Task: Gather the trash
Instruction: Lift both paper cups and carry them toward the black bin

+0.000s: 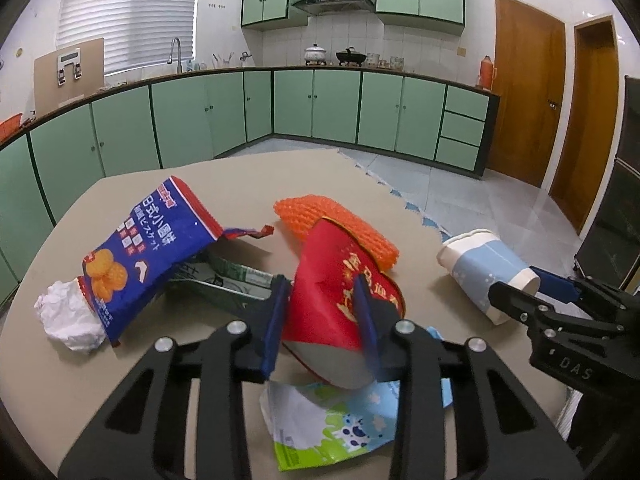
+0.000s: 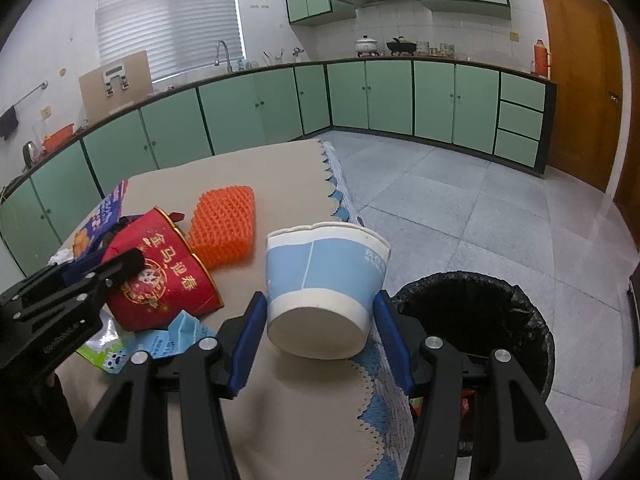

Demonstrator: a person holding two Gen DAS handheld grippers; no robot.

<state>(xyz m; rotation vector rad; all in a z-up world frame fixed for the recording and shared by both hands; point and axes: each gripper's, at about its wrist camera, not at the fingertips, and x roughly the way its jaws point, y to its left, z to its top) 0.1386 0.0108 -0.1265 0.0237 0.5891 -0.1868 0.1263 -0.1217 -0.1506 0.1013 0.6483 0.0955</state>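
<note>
The left claw [image 1: 322, 312] pinches the flattened red paper cup with gold lettering [image 1: 340, 280], which lies on the beige table [image 1: 100, 360]. The right claw [image 2: 320, 336] stands wide, its blue pads flanking the tipped white-and-blue paper cup [image 2: 324, 284], contact unclear. Right of it, beyond the table edge, stands a black-lined round trash bin [image 2: 520, 304], contents unseen.

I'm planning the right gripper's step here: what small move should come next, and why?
Probably close the right gripper on the paper cup. The cup lies on its side between the open blue fingers, which do not yet seem to squeeze it, and the black-lined bin waits just beside the table edge.
</note>
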